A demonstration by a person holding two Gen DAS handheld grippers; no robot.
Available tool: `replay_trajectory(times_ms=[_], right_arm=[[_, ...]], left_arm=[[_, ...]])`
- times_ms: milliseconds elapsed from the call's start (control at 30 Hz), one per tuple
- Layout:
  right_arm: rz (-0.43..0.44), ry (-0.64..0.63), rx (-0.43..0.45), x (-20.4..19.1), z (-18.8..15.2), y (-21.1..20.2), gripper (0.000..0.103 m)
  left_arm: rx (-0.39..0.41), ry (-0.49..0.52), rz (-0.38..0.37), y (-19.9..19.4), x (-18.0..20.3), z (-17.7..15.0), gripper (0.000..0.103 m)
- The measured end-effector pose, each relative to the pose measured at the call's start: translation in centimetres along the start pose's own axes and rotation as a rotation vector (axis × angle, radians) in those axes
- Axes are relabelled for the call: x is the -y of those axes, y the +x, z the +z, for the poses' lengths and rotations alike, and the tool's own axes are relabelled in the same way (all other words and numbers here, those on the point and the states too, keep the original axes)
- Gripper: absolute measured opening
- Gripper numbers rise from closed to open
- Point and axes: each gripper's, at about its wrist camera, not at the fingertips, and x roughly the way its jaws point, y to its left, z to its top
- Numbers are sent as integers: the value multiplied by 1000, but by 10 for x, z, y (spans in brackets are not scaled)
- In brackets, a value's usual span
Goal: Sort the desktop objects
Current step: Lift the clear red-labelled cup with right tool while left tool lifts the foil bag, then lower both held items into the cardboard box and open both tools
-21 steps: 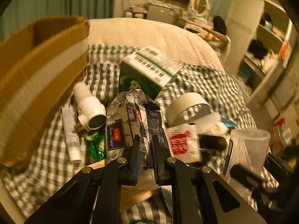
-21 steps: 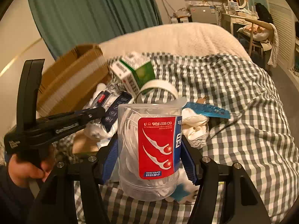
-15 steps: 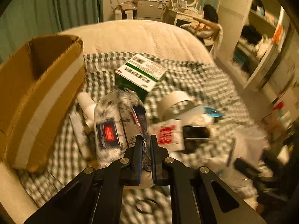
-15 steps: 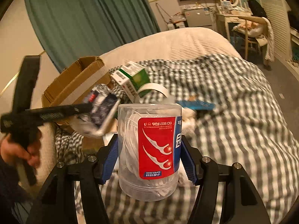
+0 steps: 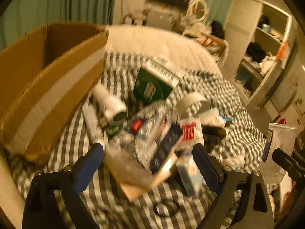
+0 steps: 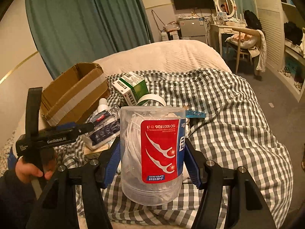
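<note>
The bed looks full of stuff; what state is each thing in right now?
Left gripper: open, holding nothing.
Right gripper: shut on the floss pick jar, label upside down.
Cardboard box: open at the top.
Patterned packet: lying on the pile.
Green box: closed, tilted.
Tape roll: lying flat.

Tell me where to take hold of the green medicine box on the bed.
Probably across the green box's two flat side faces, near its raised white barcode end. Come in from above: it lies tilted with that end up and clear, while the tape roll crowds its lower front.
</note>
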Motion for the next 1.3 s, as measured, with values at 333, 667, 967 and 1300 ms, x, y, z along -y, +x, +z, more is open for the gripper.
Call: replay_trajectory(times_ms=[333, 667, 967, 1300], right_arm=[[9, -8, -39, 8, -9, 31, 61], [47, -26, -23, -7, 2, 14, 61], [252, -123, 75, -114, 84, -3, 61], [468, -123, 49, -247, 159, 80, 61]], left_arm=[[-96, 112, 30, 68, -4, -3, 48], [-13, -59, -67, 17, -17, 26, 25], [303, -171, 25, -127, -73, 73, 25], [349, -339, 161, -128, -188, 68, 25]])
